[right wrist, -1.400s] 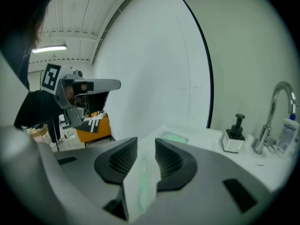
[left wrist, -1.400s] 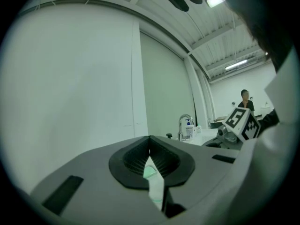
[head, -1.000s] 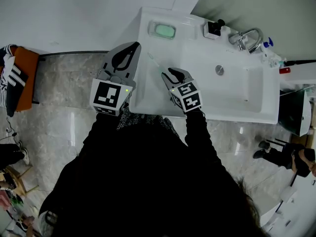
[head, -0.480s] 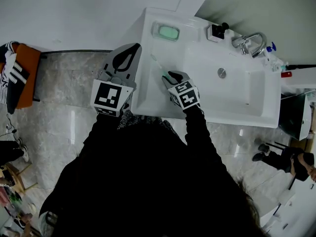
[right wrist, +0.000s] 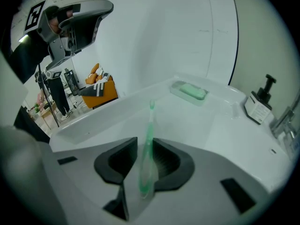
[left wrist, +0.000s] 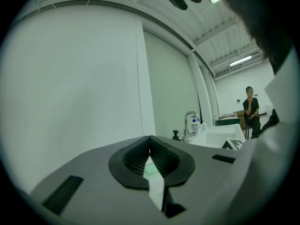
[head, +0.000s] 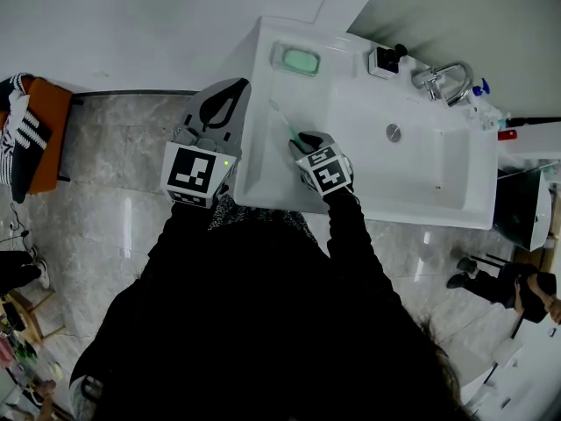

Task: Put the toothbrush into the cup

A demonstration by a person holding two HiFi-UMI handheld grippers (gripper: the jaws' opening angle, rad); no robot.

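Note:
A pale green toothbrush [head: 282,119] lies on the left ledge of the white sink [head: 421,187]. My right gripper [head: 304,139] tilts down over its handle end. In the right gripper view the toothbrush [right wrist: 149,125] runs between the jaws of the right gripper [right wrist: 145,140]; it lies against the right pad, with a gap at the left pad. My left gripper [head: 235,84] hangs shut and level beside the sink's left edge, holding nothing; its pads [left wrist: 150,137] meet at the tip. I cannot make out a cup for certain.
A clear dish with green soap [head: 294,58] sits at the ledge's far end. A black-topped dispenser [head: 386,58] and a chrome tap [head: 438,68] stand behind the basin. An orange seat with striped cloth [head: 35,139] is on the floor at the left.
My right gripper has sunk onto the ledge and tipped further down, bringing the toothbrush handle between its jaws. The left gripper has stayed where it was.

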